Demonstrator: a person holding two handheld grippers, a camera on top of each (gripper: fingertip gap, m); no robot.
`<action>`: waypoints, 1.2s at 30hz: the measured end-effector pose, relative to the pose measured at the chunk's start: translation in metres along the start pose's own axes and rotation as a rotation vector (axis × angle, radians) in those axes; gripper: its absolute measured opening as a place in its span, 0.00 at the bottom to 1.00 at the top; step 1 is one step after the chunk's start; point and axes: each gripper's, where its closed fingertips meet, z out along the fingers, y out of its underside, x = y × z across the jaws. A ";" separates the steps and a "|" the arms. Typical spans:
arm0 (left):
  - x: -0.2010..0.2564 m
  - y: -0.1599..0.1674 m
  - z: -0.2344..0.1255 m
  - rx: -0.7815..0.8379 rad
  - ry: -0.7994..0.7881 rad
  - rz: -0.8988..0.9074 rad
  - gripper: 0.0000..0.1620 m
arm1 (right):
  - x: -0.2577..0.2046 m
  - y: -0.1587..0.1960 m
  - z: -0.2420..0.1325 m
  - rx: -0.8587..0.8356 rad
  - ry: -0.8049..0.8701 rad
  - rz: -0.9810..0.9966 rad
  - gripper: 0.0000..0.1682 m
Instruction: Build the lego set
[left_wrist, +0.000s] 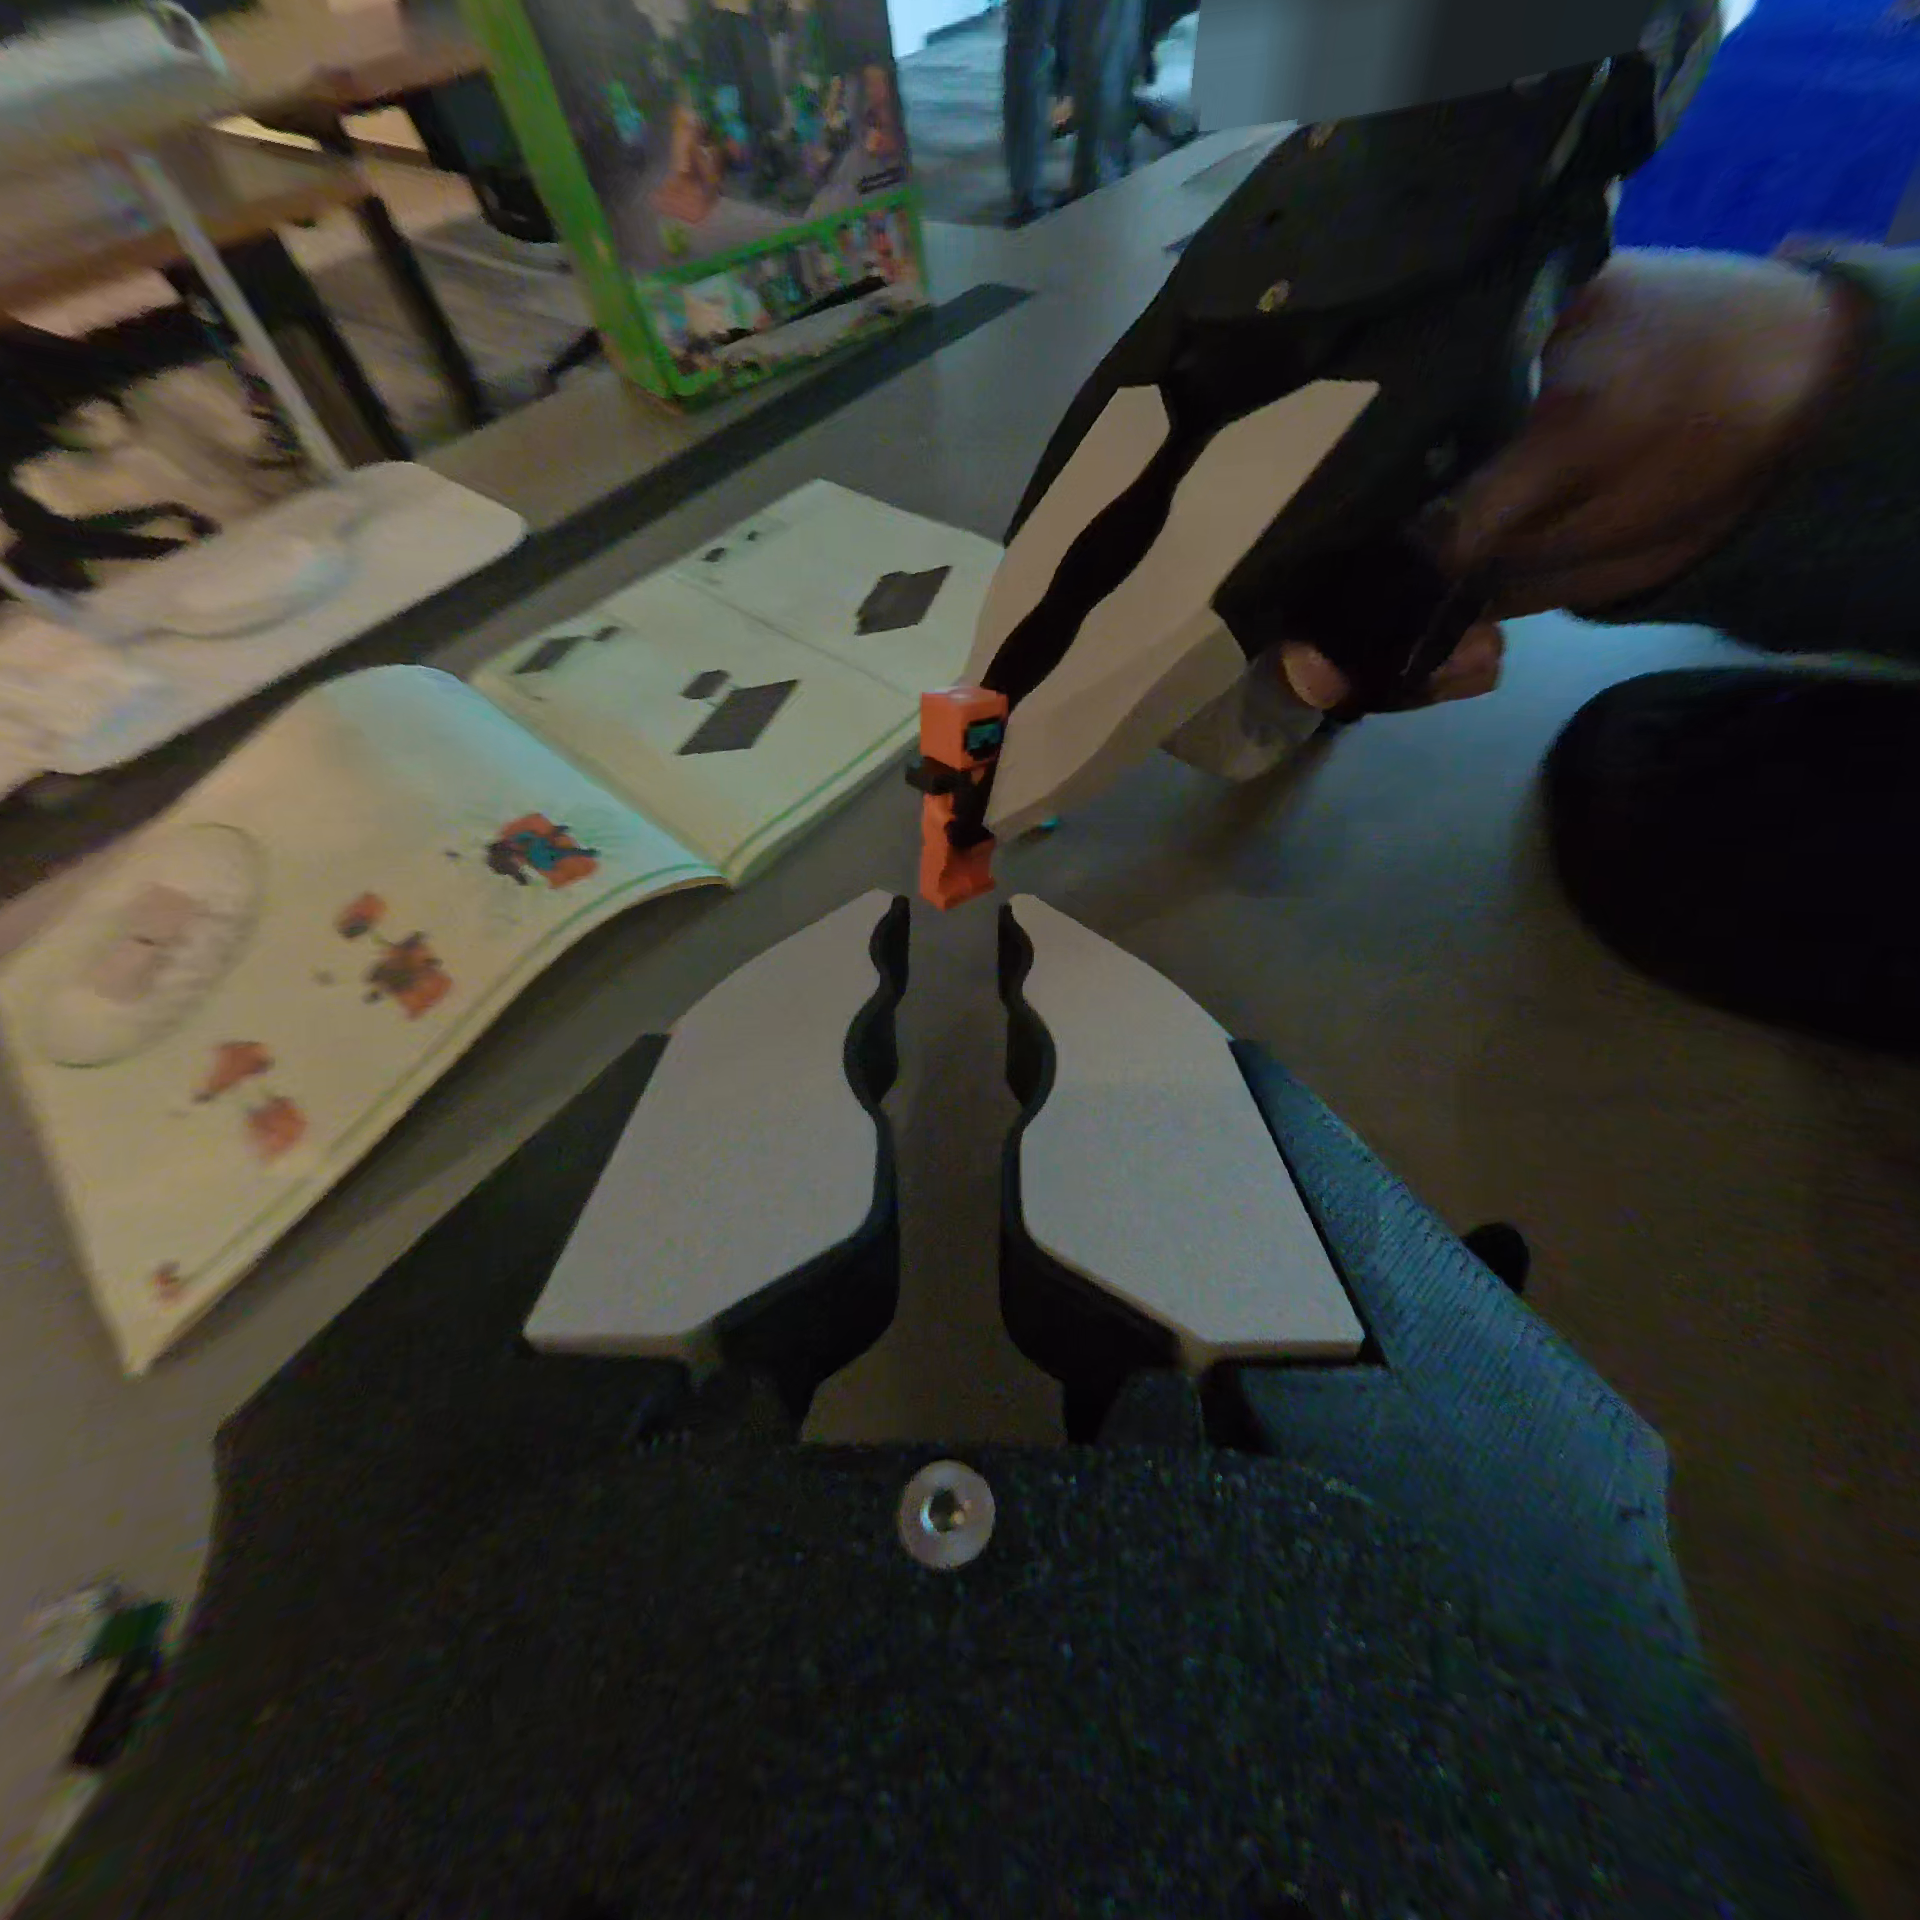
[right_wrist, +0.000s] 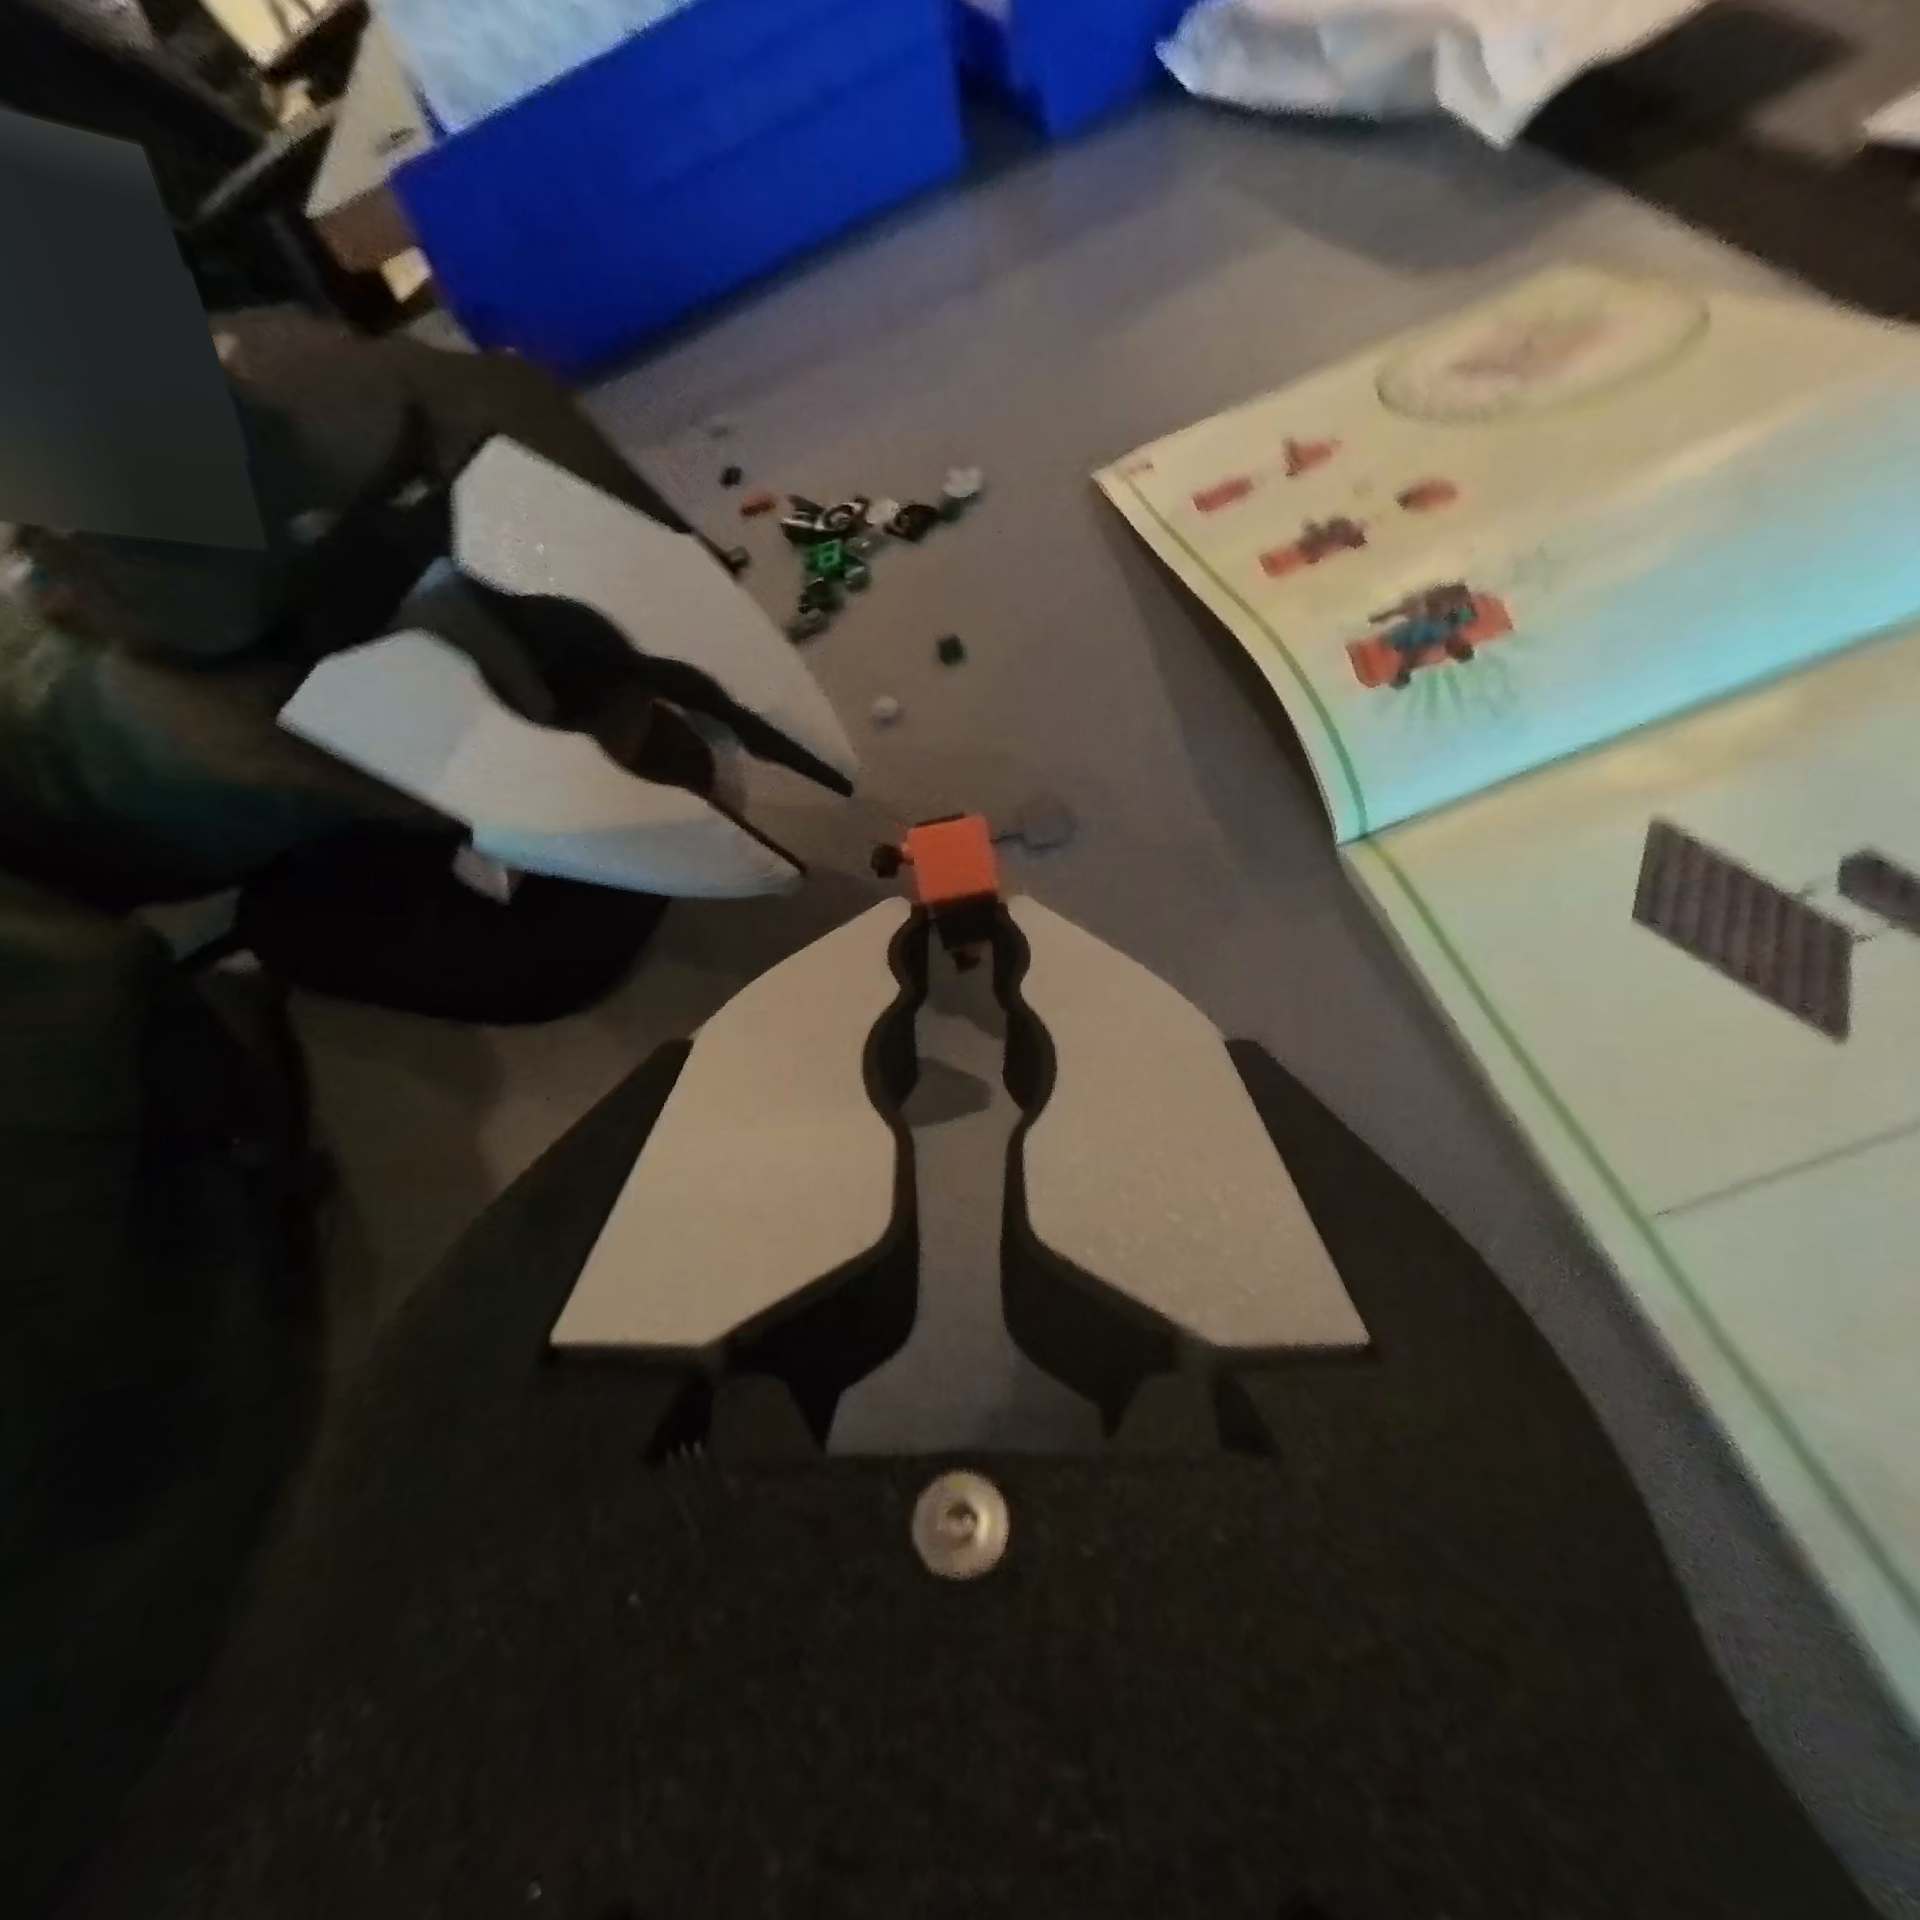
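Here the left claw (left_wrist: 951, 914) stands parted and empty, its tips just short of the orange figure (left_wrist: 958, 795), which the right claw (right_wrist: 948, 920) pinches at its tips, upright above the grey bench (left_wrist: 1403, 987). Beyond lies the open instruction booklet (left_wrist: 416, 883), a scatter of loose pieces (right_wrist: 842, 540) and, farthest, the green set box (left_wrist: 717, 177).

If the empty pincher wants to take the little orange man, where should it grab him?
Probably by his legs. The right gripper already pinches the orange figure's upper body from his far side, holding him upright above the table. His lower legs hang free toward the open left gripper, which could come up from below and close on their flat sides.
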 end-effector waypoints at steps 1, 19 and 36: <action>-0.001 0.000 0.001 -0.003 -0.015 0.012 0.10 | 0.001 0.000 0.001 -0.004 -0.002 0.026 0.07; -0.007 0.010 0.009 -0.088 -0.132 0.084 0.04 | -0.004 0.005 0.019 -0.041 0.042 0.055 0.07; -0.014 0.005 0.006 -0.045 -0.078 -0.217 0.02 | -0.002 -0.006 0.020 0.031 0.154 -0.098 0.07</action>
